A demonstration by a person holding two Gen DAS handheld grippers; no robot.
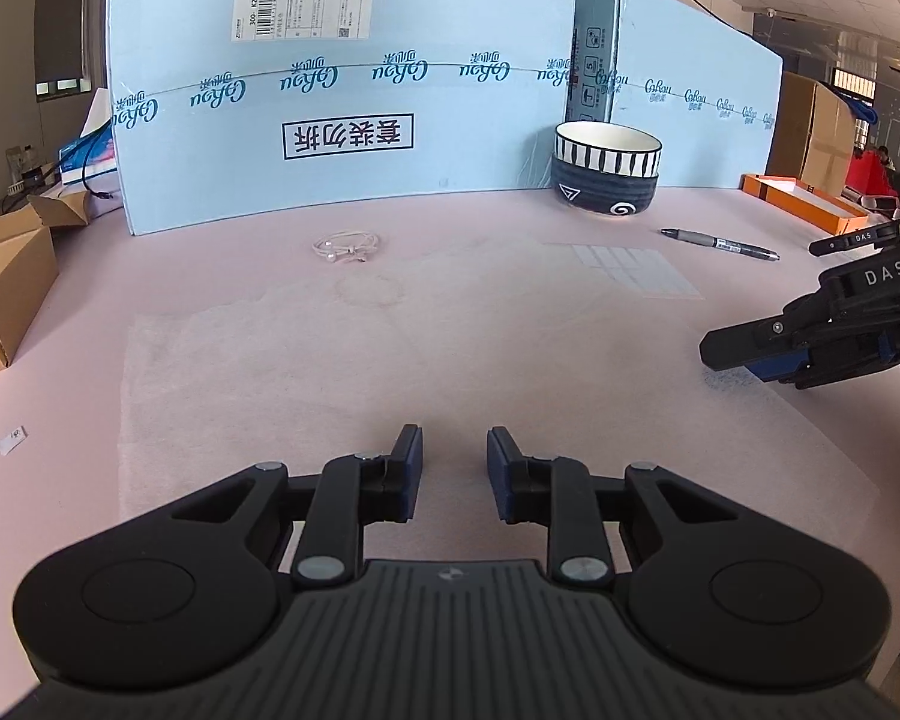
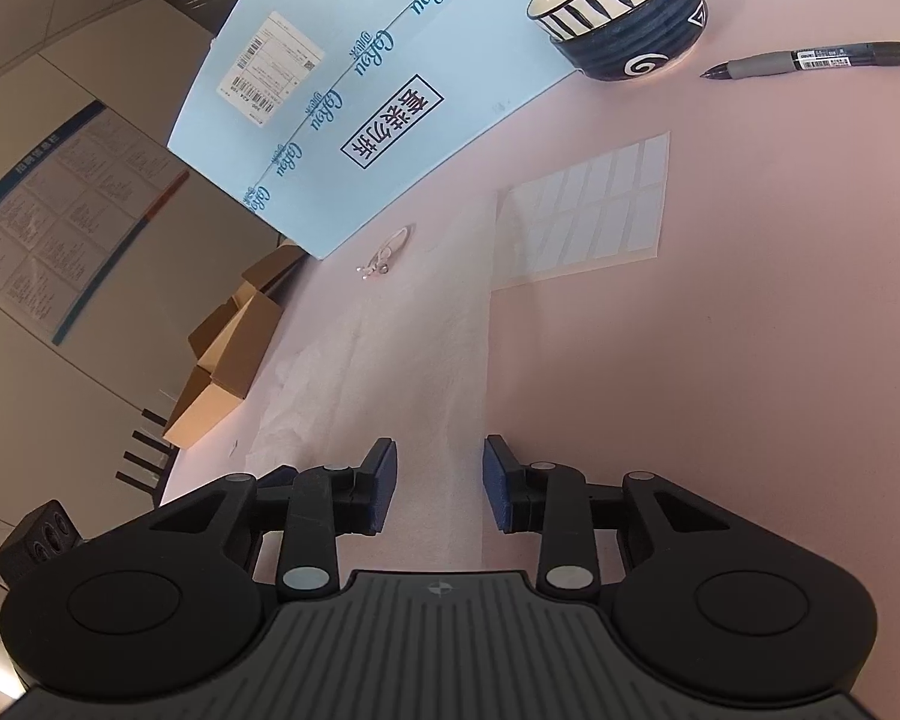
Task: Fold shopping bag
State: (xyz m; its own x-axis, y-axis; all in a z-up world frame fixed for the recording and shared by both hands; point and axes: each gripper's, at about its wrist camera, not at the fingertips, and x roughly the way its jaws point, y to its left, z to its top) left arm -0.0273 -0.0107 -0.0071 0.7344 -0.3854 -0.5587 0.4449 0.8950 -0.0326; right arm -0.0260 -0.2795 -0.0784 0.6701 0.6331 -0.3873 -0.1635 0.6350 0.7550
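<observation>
Both grippers, left gripper (image 1: 453, 450) and right gripper (image 2: 440, 468), hung slightly parted and empty over the thin translucent shopping bag (image 1: 390, 372), whose slippery film toward twelve o'clock might slide instead of creasing.

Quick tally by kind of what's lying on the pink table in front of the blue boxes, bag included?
Bag: 1
Bowls: 2, stacked
Pen: 1
Label sheet: 1
Cord loop: 1
Paper scrap: 1
Total: 7
</observation>
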